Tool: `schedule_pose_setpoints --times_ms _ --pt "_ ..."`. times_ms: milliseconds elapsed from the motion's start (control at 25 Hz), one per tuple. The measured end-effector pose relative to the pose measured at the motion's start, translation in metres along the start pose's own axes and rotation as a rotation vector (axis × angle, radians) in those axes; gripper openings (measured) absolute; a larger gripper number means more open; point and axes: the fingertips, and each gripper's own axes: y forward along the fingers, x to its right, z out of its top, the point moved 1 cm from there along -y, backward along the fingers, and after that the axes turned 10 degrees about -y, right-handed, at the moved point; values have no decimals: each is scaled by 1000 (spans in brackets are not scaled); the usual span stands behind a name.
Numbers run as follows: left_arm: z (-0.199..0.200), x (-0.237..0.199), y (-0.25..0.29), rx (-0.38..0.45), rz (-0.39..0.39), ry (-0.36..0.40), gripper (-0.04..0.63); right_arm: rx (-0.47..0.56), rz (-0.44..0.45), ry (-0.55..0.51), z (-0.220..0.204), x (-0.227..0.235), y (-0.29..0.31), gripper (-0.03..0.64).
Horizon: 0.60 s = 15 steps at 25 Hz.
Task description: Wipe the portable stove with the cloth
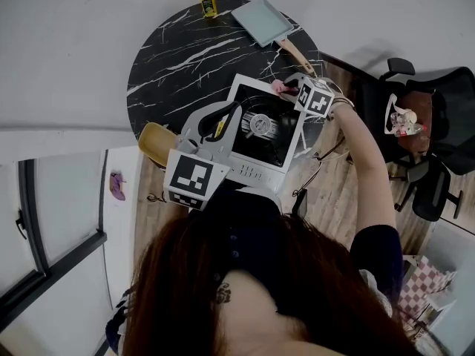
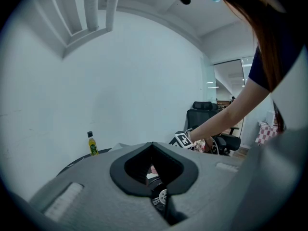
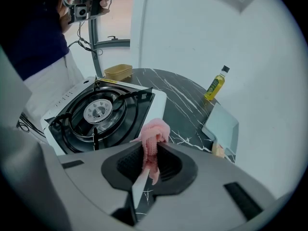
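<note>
A white portable stove (image 1: 254,172) with a black burner (image 1: 260,124) stands on a round black marble table (image 1: 171,65), at the edge nearest me. My right gripper (image 1: 287,87) is at the stove's far right corner, shut on a pink cloth (image 1: 278,87). In the right gripper view the cloth (image 3: 155,131) bunches out past the gripper's (image 3: 153,144) tips, just beside the stove's white rim (image 3: 158,105). My left gripper (image 1: 236,107) hovers over the stove's left side. In its own view it (image 2: 152,144) is shut, with nothing seen between the tips.
An oil bottle (image 1: 207,0) and a pale blue square pan (image 1: 261,21) with a wooden handle lie at the table's far side. A tan bowl (image 1: 154,143) sits at the left edge. Black office chairs (image 1: 438,124) stand to the right on the wood floor.
</note>
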Motion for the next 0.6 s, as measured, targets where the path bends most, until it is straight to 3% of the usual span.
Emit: schedule_pose_setpoints --times_ms 600 --pt "-3 4 1 -11 -12 -6 12 -14 0 20 -13 -6 -8 60"
